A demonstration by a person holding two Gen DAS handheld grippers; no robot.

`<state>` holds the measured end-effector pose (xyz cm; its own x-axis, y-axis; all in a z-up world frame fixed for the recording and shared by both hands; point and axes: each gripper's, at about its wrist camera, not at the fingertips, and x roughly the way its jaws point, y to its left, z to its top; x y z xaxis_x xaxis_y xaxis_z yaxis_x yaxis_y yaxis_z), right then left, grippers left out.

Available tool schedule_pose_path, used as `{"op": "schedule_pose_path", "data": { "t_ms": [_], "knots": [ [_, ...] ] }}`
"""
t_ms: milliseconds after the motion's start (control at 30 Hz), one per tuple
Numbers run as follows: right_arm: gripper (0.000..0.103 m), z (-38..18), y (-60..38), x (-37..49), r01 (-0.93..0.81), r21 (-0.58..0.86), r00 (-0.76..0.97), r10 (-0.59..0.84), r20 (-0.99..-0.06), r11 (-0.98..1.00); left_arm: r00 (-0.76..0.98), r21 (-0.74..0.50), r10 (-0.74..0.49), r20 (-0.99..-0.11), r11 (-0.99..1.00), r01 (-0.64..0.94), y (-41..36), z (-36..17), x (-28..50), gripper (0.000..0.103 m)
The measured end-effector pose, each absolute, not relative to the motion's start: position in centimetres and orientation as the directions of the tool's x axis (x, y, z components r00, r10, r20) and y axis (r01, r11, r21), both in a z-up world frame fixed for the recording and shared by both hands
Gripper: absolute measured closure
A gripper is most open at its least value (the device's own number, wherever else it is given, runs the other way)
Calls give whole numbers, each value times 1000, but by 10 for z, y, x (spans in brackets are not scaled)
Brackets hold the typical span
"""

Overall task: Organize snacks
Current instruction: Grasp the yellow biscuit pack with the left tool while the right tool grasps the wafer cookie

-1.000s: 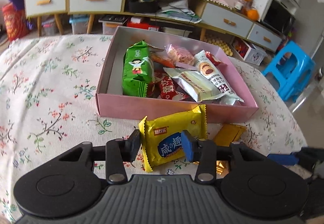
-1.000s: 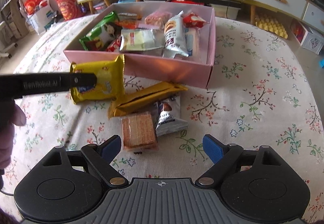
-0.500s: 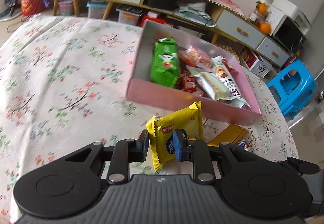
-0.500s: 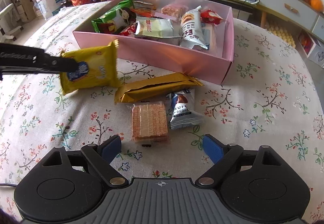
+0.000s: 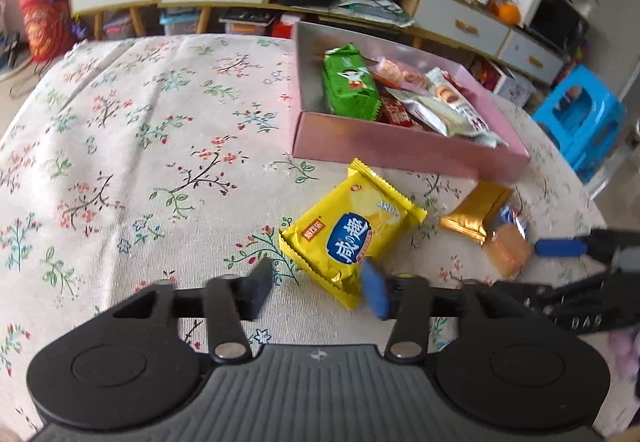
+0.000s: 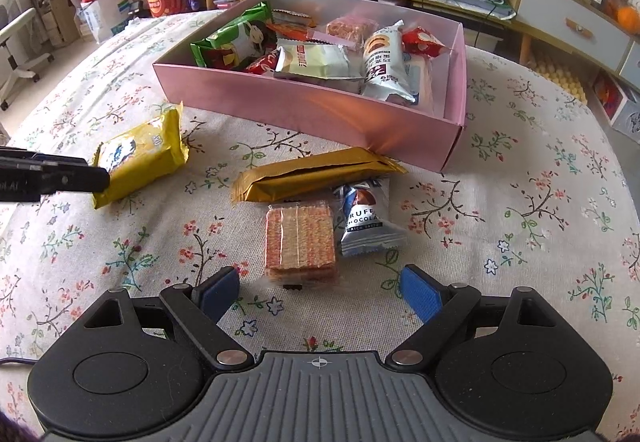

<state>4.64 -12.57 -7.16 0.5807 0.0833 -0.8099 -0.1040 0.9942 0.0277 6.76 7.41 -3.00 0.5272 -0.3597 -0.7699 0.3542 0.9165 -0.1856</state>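
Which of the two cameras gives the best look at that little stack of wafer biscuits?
The right wrist view. The wafer pack lies sharp and unobstructed on the tablecloth, just ahead of the open right claw, its layers plainly visible. The left wrist view shows only a small, blurred orange block near the right edge.

Two close wrist views, both facing the pink box point(image 5: 400, 146) — left camera from its left, right camera head-on
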Motion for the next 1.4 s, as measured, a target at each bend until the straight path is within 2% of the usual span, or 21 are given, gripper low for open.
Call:
{"op": "schedule_pose_path", "data": {
  "t_ms": [33, 200, 400, 600, 700, 800, 833, 867, 967, 1033, 1300, 1400],
  "knots": [
    [13, -72, -126, 46, -103, 28, 582, 83, -809, 994, 534, -171, -362, -764, 912, 373, 72, -30, 66, 34],
    [14, -71, -125, 47, -98, 31, 584, 83, -808, 995, 553, -73, -360, -752, 878, 473, 56, -33, 65, 21],
    [17, -72, -120, 49, -93, 21, 593, 72, -802, 995, 562, 53, -306, -769, 845, 532, 35, -42, 70, 17],
    [28, -70, -113, 54, -86, 20, 603, 68, -795, 996, 574, 77, -293, -765, 842, 534, 23, -43, 79, 17],
    [35, -69, -111, 54, -91, 17, 607, 69, -792, 996, 579, 66, -296, -759, 851, 522, 22, -42, 82, 20],
    [47, -68, -110, 53, -100, 17, 612, 75, -787, 995, 574, 37, -311, -758, 857, 514, 24, -40, 83, 30],
    [53, -67, -109, 52, -101, 15, 613, 74, -786, 995, 570, 30, -315, -758, 857, 514, 25, -40, 82, 33],
    [59, -67, -109, 52, -103, 15, 615, 76, -785, 995, 570, 30, -314, -759, 858, 512, 26, -40, 82, 34],
    [67, -66, -110, 51, -100, 16, 618, 75, -783, 995, 563, 27, -315, -764, 856, 516, 28, -39, 81, 37],
    [69, -64, -112, 52, -98, 24, 615, 79, -784, 995, 557, 15, -318, -768, 859, 511, 30, -38, 81, 41],
    [70, -57, -118, 52, -76, 82, 594, 111, -797, 994, 504, -61, -317, -804, 886, 459, 38, -33, 87, 45],
    [70, -53, -121, 52, -64, 122, 587, 136, -798, 990, 490, -99, -327, -808, 895, 435, 42, -31, 89, 51]
  ]
}}
